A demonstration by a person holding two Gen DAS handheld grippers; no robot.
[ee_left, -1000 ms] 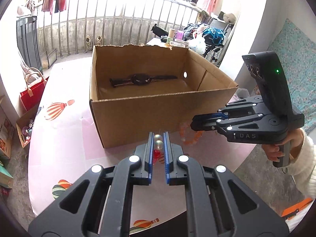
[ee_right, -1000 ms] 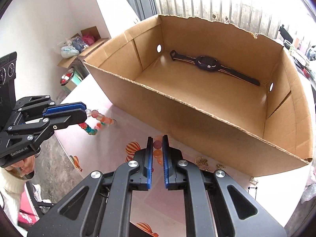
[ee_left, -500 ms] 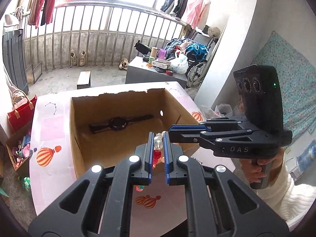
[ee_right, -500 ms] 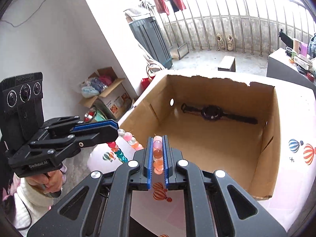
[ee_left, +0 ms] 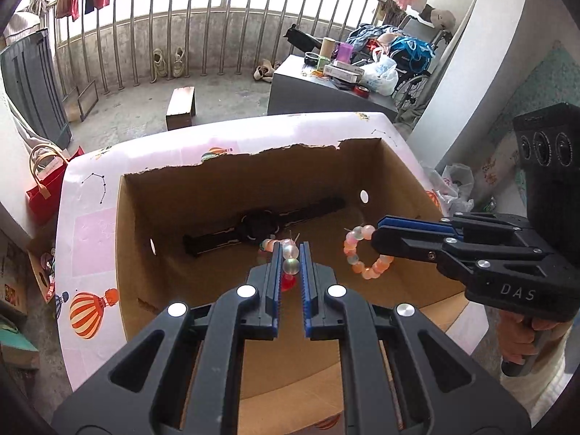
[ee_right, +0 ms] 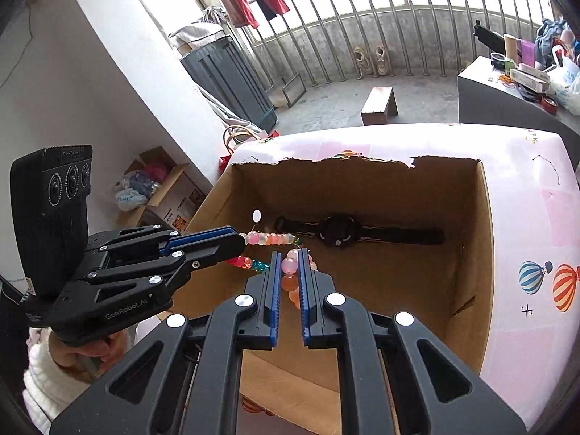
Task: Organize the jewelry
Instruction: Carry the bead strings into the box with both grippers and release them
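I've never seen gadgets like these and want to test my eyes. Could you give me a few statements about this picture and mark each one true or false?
1. Each gripper is shut on a beaded bracelet. True: the left gripper pinches a multicoloured beaded bracelet, and the right gripper pinches a pink and orange beaded bracelet.
2. The cardboard box is empty. False: a black wristwatch lies flat on its floor.
3. Both bracelets hang over the open box. True.
4. The box sits on a bare wooden table. False: it stands on a pink tablecloth printed with hot-air balloons.
5. The watch is held by a gripper. False: nothing touches it.
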